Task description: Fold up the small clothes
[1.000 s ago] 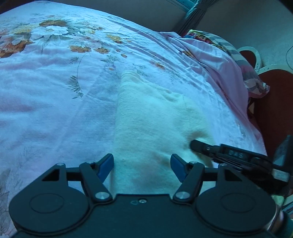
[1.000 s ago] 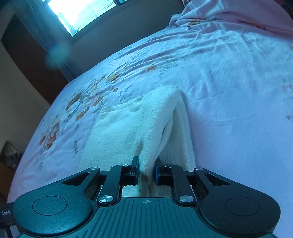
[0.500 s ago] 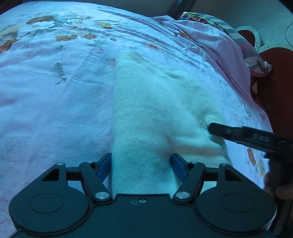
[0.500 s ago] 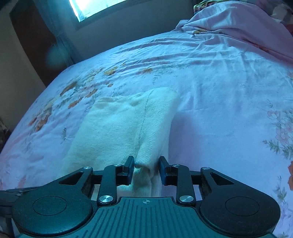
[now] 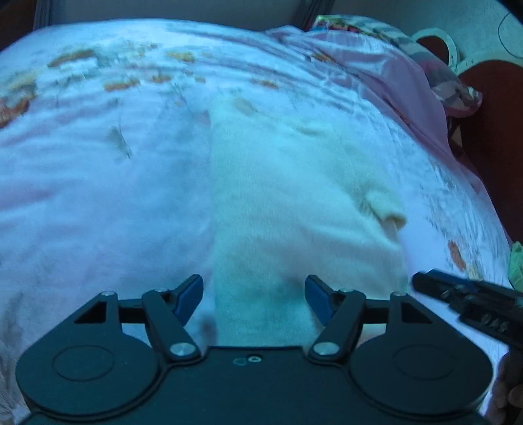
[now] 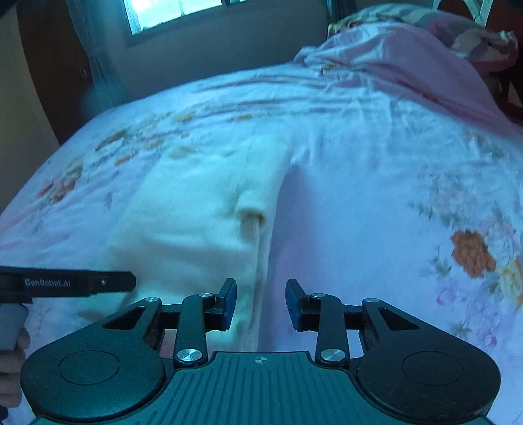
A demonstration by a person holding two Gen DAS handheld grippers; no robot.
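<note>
A cream knitted garment [image 5: 294, 202] lies folded lengthwise on the floral bedsheet [image 5: 98, 183]; a sleeve cuff [image 5: 389, 212] lies on its right side. My left gripper [image 5: 253, 299] is open and empty, its fingers astride the garment's near end. The garment also shows in the right wrist view [image 6: 202, 209], with the cuff [image 6: 251, 215] near its right edge. My right gripper [image 6: 260, 304] is open and empty over the garment's near right edge. The right gripper's finger shows in the left wrist view [image 5: 464, 304]; the left gripper's finger shows in the right wrist view [image 6: 75, 282].
A bunched pink quilt [image 6: 408, 65] and patterned pillow [image 5: 441, 75] lie at the bed's far right. A window [image 6: 170, 13] and curtain [image 6: 101, 65] are behind the bed. Dark red furniture [image 5: 493, 137] stands past the bed's right edge.
My right gripper has opened and let go of the sleeve, which now lies flat on the garment. Both grippers have drawn back toward the garment's near end.
</note>
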